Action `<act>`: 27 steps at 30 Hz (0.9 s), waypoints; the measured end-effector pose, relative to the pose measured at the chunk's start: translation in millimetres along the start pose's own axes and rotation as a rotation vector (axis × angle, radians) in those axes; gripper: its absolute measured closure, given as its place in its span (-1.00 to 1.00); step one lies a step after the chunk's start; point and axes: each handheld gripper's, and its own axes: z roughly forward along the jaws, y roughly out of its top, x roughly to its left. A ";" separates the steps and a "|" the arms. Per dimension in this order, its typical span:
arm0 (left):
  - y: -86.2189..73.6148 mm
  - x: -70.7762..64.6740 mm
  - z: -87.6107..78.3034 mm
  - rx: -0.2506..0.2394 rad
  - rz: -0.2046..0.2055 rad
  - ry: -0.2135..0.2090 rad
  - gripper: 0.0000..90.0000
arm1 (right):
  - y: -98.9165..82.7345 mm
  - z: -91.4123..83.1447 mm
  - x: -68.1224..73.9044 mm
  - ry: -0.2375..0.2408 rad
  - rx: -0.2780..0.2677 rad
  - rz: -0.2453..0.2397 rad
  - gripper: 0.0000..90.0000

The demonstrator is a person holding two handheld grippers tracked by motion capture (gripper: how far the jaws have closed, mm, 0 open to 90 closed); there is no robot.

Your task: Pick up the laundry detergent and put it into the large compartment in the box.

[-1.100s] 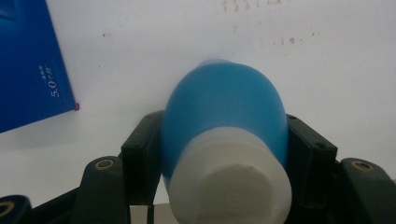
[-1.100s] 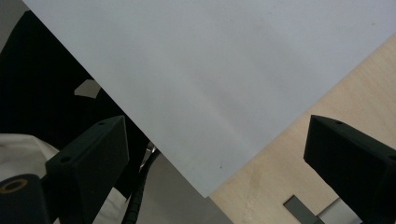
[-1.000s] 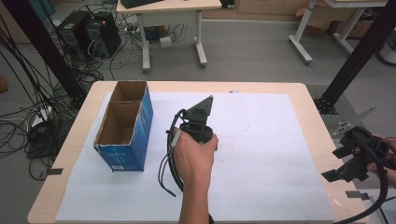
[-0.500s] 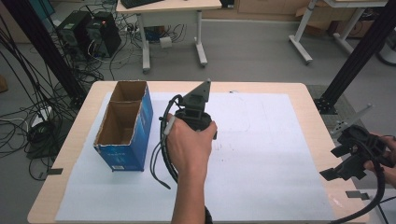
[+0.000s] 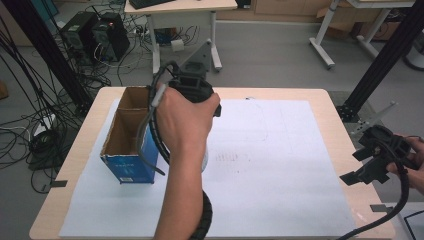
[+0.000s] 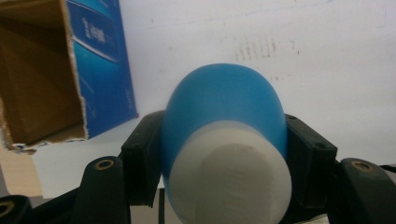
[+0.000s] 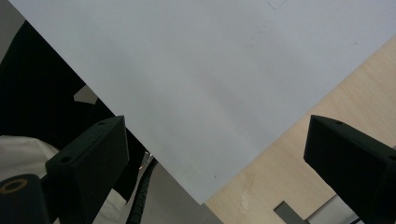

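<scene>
1. Left gripper (image 6: pixel 224 186): jaws clamped on a blue and white bulb-shaped object (image 6: pixel 224 140), one black pad pressing each side. White flat end faces the camera in the left gripper view, blue rounded end points away, toward the paper below
2. Landmark: open cardboard box (image 5: pixel 131 137), blue outside, brown inside, standing on the left part of the white paper sheet (image 5: pixel 280 165)
3. High view: left hand (image 5: pixel 182 122) sits just right of the box, overlapping its right wall in the picture; the gripper body and the grey three-cornered plate (image 5: pixel 200 57) rise past the box's far end. Hand and forearm hide the held object here
4. Left gripper view: box (image 6: pixel 42 74) lies up and left of the held object, its open mouth and torn cardboard rim showing; bare paper (image 6: pixel 303 56) with faint pencil marks lies beyond
5. Black cable (image 5: pixel 155 130) loops from the left gripper across the box's right wall
6. Right gripper (image 5: pixel 372 162): well right of the box, at the table's right edge, off the paper. Jaws stand wide apart, nothing between them; paper edge and wood tabletop (image 7: pixel 299 154) lie beneath
7. Floor beyond the table: computer towers (image 5: pixel 95 32), tangled cables, another desk
</scene>
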 end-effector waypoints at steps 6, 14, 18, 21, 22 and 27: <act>5.8 22.8 -23.2 -0.023 -0.027 -0.002 -0.15 | 12.4 0.6 0.2 -0.006 0.014 -0.002 -0.86; 14.5 43.9 -50.8 -0.042 -0.060 0.036 -0.15 | 25.7 3.5 -2.0 -0.001 0.022 -0.005 -0.86; 17.4 58.9 -62.3 -0.052 -0.088 0.045 -0.15 | 32.1 4.3 -3.3 -0.003 0.029 -0.002 -0.86; 20.6 68.6 -69.6 -0.059 -0.107 0.058 -0.15 | 36.4 4.0 -3.5 -0.006 0.035 -0.003 -0.86; 22.1 73.4 -72.4 -0.066 -0.114 0.063 -0.15 | 38.6 4.0 -4.1 -0.003 0.036 -0.002 -0.86; 28.5 85.1 -76.3 -0.062 -0.120 0.063 -0.15 | 44.1 5.5 -2.8 -0.003 0.045 -0.006 -0.86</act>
